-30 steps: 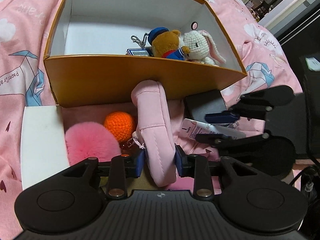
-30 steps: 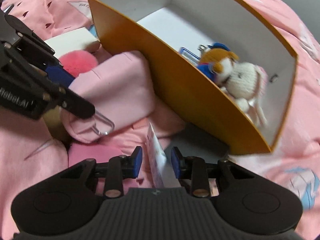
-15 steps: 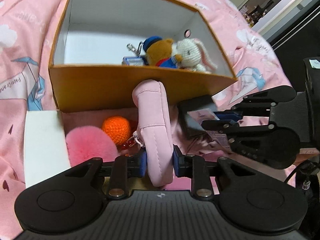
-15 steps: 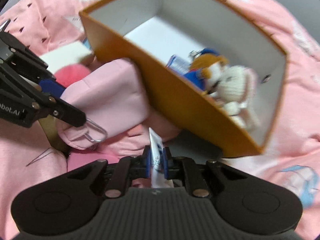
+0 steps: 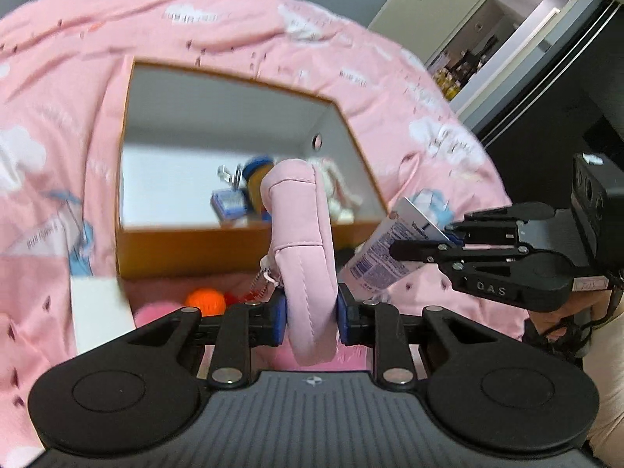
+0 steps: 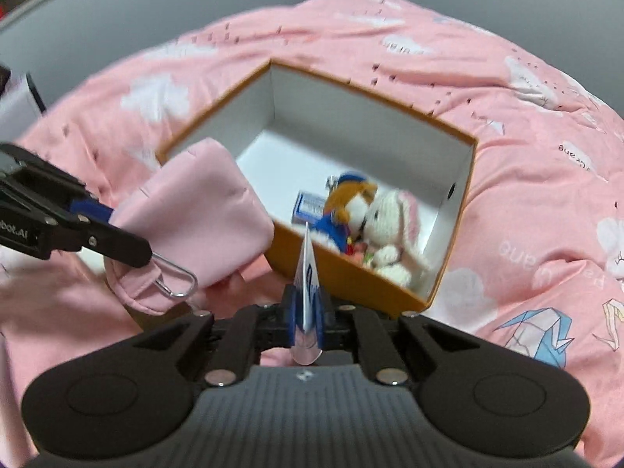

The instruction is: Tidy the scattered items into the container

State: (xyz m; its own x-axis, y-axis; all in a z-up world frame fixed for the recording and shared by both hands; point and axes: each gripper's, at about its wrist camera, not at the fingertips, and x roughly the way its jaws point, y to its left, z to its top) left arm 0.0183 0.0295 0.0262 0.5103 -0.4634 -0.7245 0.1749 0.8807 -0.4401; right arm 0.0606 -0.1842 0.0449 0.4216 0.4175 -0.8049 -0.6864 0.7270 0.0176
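My left gripper (image 5: 311,314) is shut on a pink zip pouch (image 5: 302,249) and holds it up in front of the orange box (image 5: 187,251). The pouch also shows in the right wrist view (image 6: 202,214), with a metal clip hanging from it. My right gripper (image 6: 306,312) is shut on a white and blue tube (image 6: 308,277), held edge-on just before the box's near wall (image 6: 351,277); the tube shows in the left wrist view (image 5: 390,249). Inside the box lie a bear toy (image 6: 343,206), a crochet rabbit (image 6: 390,230) and a small blue card (image 6: 310,206).
An orange ball (image 5: 204,300), a pink pom-pom (image 5: 156,310) and a white flat item (image 5: 99,312) lie on the pink quilt (image 6: 526,179) in front of the box. A doorway and dark furniture are at the right (image 5: 546,78).
Both grippers have lifted with their items, so the box now sits lower and farther. The right gripper closed on the tube about half a second ago and raised it off the quilt.
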